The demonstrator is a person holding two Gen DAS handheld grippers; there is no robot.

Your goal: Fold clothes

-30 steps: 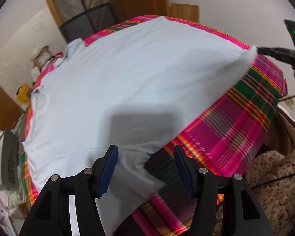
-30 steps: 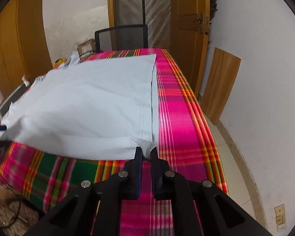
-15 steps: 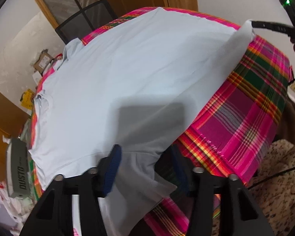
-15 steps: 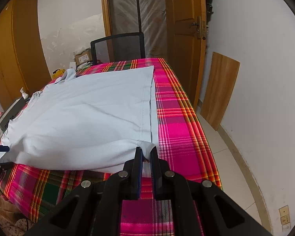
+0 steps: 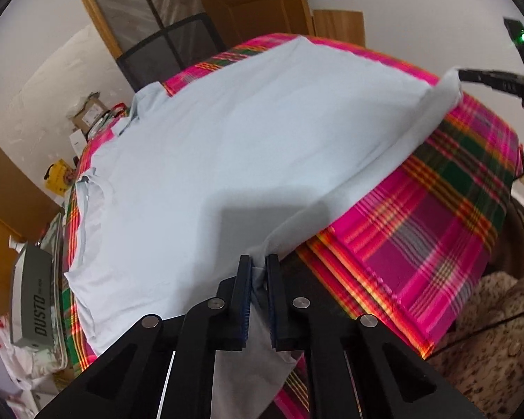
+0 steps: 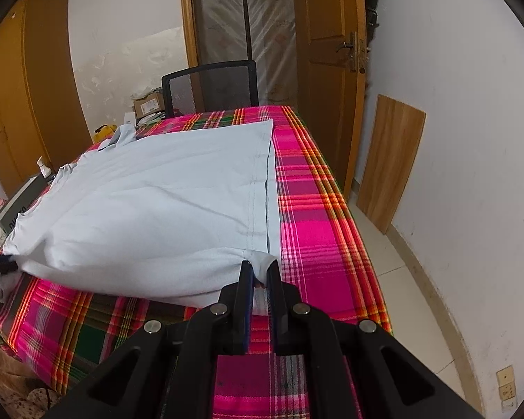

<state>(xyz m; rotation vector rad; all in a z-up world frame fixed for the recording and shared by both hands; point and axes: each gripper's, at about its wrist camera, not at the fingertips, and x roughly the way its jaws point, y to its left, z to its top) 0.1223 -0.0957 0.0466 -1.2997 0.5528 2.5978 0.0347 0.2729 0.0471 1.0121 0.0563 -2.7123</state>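
A pale blue T-shirt (image 5: pixel 227 146) lies spread on a table with a pink plaid cloth (image 5: pixel 419 216); it also shows in the right wrist view (image 6: pixel 164 209). My left gripper (image 5: pixel 258 262) is shut on the shirt's near sleeve-side edge and holds it lifted. My right gripper (image 6: pixel 260 269) is shut on the shirt's near hem corner and holds it lifted above the plaid cloth (image 6: pixel 314 209). The near edge hangs raised between both grippers. The right gripper shows at the far right of the left wrist view (image 5: pixel 471 76).
A black mesh chair (image 6: pixel 209 83) stands at the table's far end before a wooden door (image 6: pixel 332 52). A grey box marked DUSTO (image 5: pixel 31 296) lies at the table's left edge. A wooden board (image 6: pixel 391 157) leans on the right wall.
My left gripper was open around the shirt's edge and has closed on it. Both grippers have lifted the near edge higher off the table.
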